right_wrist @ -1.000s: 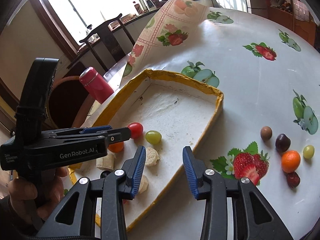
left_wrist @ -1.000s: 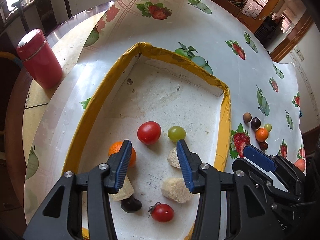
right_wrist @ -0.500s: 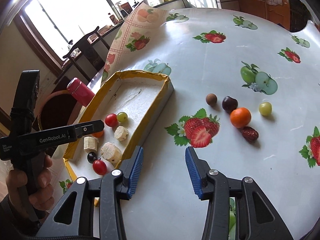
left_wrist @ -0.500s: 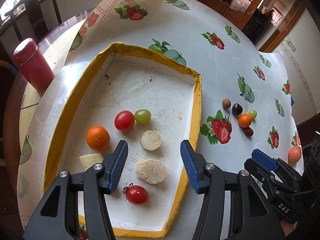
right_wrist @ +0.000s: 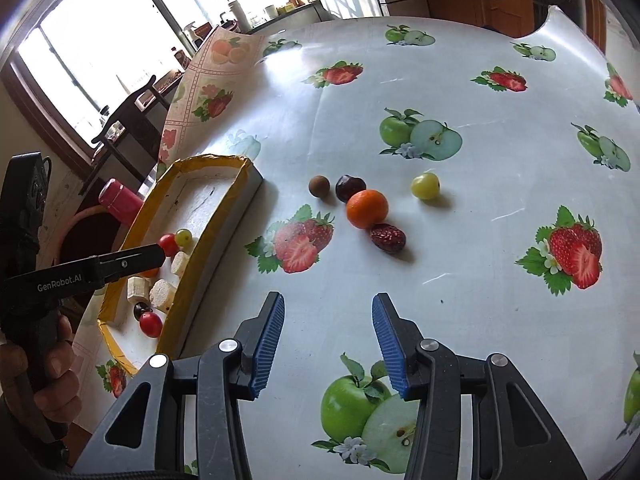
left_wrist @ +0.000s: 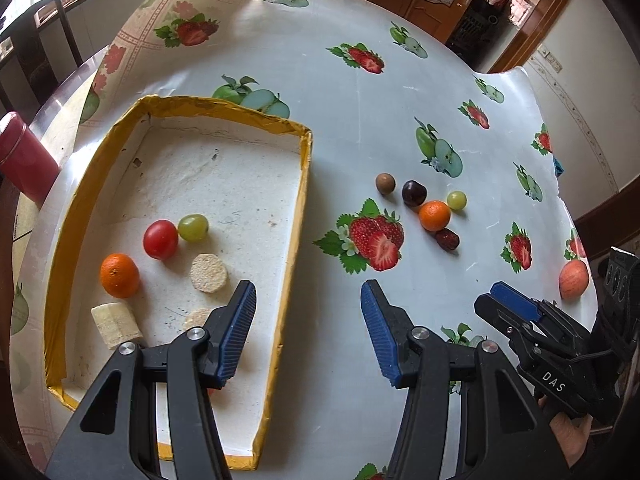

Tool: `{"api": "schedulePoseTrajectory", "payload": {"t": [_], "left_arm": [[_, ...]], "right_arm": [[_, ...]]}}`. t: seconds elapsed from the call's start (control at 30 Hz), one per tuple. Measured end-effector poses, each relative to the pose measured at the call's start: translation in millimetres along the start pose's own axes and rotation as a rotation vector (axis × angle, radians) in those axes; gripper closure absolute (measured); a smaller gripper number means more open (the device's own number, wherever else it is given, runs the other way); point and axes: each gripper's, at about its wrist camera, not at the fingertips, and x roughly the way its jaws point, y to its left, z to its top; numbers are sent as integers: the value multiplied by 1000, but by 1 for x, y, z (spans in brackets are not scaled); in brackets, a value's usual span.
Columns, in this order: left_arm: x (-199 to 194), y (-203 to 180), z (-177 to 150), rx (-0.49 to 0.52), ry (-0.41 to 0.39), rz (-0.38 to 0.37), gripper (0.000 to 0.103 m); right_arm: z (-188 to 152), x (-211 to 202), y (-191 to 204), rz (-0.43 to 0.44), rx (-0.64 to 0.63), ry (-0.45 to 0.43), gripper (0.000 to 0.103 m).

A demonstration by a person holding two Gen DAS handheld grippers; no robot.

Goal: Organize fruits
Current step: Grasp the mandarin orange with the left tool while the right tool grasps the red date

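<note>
A yellow-rimmed white tray (left_wrist: 305, 184) (right_wrist: 208, 240) holds a small orange (left_wrist: 119, 275), a red tomato (left_wrist: 160, 239), a green grape (left_wrist: 193, 227), pale round slices (left_wrist: 208, 272) and a banana piece (left_wrist: 115, 325). Loose on the table lie a brown ball (right_wrist: 319, 187), a dark cherry (right_wrist: 349, 187), an orange (right_wrist: 367, 208), a green grape (right_wrist: 425, 185) and a red date (right_wrist: 387, 237). My left gripper (left_wrist: 308, 328) is open and empty over the tray's right rim. My right gripper (right_wrist: 328, 340) is open and empty, short of the loose fruits.
A red cup (left_wrist: 20, 156) stands left of the tray. A peach-coloured fruit (left_wrist: 573, 279) lies near the table's right edge. The fruit-print tablecloth (right_wrist: 480, 152) curls up at the back. Chairs and a window stand beyond the table.
Both grippers have pulled back and swung right, away from the tray toward the loose fruits. Both stay open and empty.
</note>
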Motion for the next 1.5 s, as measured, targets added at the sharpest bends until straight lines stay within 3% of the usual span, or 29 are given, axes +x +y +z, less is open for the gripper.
{"api": "schedulePoseTrajectory", "payload": {"t": [0.57,0.9,0.97,1.0,1.27,1.47,1.5], "left_arm": [[22,-41,13,80,29,-51,50],[45,-55,30,76,56,-89,50],[52,-59,34,72,63,-101,50],[56,-62,35,73,67,-114,50],[94,-106,49,102,101,-175,50],[125,-132,55,128,115,-124,51],[128,-135,54,138,116,-114,59]], "right_arm": [[19,27,-22,-22,-14,7,55],[36,66,-16,-91,-136,29,56],[38,75,-17,-96,-149,45,59],[37,78,-18,-94,-154,53,75],[14,33,-50,-28,-15,-2,76],[-9,5,-75,-36,86,-13,76],[-11,2,-79,-37,95,-13,76]]}}
